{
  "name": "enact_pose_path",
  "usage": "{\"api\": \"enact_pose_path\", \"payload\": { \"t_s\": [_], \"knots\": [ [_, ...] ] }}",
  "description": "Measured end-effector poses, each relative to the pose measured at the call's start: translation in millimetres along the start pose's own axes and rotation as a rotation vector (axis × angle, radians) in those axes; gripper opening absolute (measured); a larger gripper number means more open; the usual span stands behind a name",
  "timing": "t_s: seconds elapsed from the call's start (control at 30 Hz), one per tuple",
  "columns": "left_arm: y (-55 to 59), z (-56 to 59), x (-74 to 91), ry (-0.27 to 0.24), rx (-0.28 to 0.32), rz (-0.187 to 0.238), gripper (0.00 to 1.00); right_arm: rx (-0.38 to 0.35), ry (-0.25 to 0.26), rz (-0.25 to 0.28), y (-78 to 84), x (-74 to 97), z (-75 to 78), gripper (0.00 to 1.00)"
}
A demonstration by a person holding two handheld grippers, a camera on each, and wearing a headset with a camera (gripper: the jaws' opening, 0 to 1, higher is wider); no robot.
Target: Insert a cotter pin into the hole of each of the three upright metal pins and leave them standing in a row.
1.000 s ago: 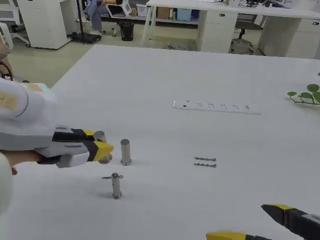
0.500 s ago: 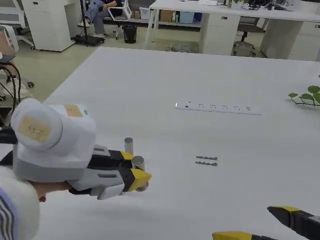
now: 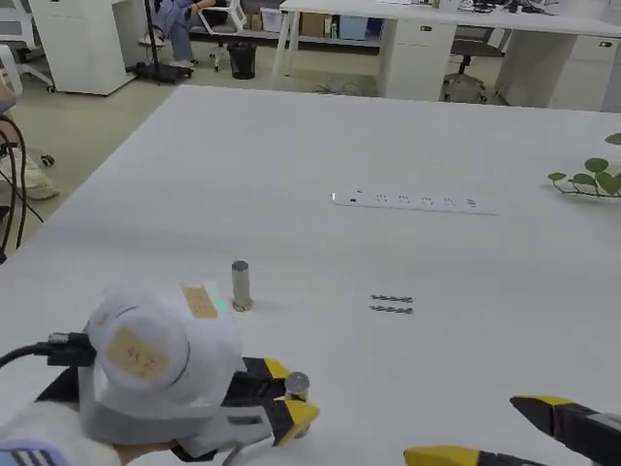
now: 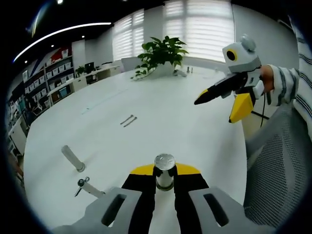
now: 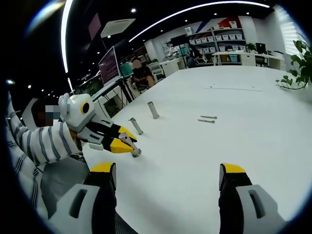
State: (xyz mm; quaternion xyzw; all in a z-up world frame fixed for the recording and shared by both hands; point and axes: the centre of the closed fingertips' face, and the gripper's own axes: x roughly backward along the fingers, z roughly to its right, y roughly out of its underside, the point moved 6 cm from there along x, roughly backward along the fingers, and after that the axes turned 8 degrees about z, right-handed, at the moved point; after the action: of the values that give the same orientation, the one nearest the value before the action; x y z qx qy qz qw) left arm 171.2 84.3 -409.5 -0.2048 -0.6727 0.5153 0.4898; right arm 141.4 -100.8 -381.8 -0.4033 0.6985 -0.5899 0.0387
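My left gripper [image 3: 294, 409] is shut on a short grey metal pin [image 3: 297, 385], which it holds upright near the table's front; the pin [image 4: 165, 164] stands between the jaws of this gripper [image 4: 165, 179]. A second bare pin [image 3: 241, 284] stands alone farther back. A third pin [image 4: 88, 186] with a cotter pin through its head shows to the left. Two loose cotter pins [image 3: 391, 304] lie side by side mid-table. My right gripper [image 3: 477, 433] hovers open at the front right, with nothing between its fingers [image 5: 105, 169].
A white power strip [image 3: 412, 202] lies across the far middle of the white table [image 3: 291, 155]. A green plant [image 3: 592, 177] sits at the right edge. Desks, chairs and a seated person are beyond the table.
The left gripper has carried the pin away from beside the second pin, toward the front edge and to the right. The right gripper has stayed put.
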Motion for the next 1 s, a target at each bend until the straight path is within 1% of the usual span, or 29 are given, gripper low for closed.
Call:
{"api": "enact_pose_path", "payload": {
  "t_s": [0.07,0.17,0.27,0.4,0.43,0.5,0.57,0.6,0.63,0.7,0.73,0.77,1.0],
  "knots": [
    [2.7,3.1,-2.8,0.006,-0.003,0.006,0.09,-0.001,0.002,-0.003,1.2,0.7,0.1,0.86],
    [6.4,6.7,-7.5,0.013,-0.025,-0.004,0.09,-0.006,0.005,-0.006,2.8,1.1,0.0,0.86],
    [8.2,10.4,-10.1,0.023,-0.029,-0.008,0.09,-0.012,0.008,-0.008,4.2,1.2,-0.2,0.85],
    [9.4,12.2,-11.9,0.028,-0.041,-0.007,0.09,-0.013,0.003,-0.013,5.5,0.4,-1.0,0.85],
    [9.6,11.7,-11.9,0.024,-0.041,-0.001,0.09,-0.012,0.001,-0.017,5.9,0.3,-1.4,0.85],
    [10.2,11.7,-11.6,0.018,-0.022,0.009,0.09,-0.007,0.0,-0.021,6.2,0.3,-2.2,0.85],
    [12.1,14.3,-11.3,0.026,-0.031,0.018,0.09,-0.006,-0.001,-0.021,6.2,0.5,-2.3,0.85],
    [12.7,15.1,-11.7,0.028,-0.021,0.021,0.09,-0.006,-0.001,-0.02,6.1,0.6,-2.1,0.85],
    [13.9,15.8,-12.0,0.028,-0.011,0.018,0.09,-0.006,-0.002,-0.02,6.0,0.7,-1.9,0.85],
    [18.1,17.0,-13.7,0.023,-0.017,0.003,0.1,-0.005,-0.006,-0.024,6.2,1.4,-1.8,0.86],
    [18.4,17.6,-12.5,0.027,-0.024,0.005,0.1,-0.004,-0.005,-0.027,6.5,1.8,-1.7,0.86],
    [17.5,17.0,-12.8,0.018,0.0,0.01,0.1,-0.004,-0.004,-0.027,6.7,1.9,-1.5,0.86],
    [17.7,16.1,-13.8,0.015,-0.004,0.016,0.1,-0.005,-0.007,-0.026,6.9,0.0,-2.1,0.85]
  ]
}}
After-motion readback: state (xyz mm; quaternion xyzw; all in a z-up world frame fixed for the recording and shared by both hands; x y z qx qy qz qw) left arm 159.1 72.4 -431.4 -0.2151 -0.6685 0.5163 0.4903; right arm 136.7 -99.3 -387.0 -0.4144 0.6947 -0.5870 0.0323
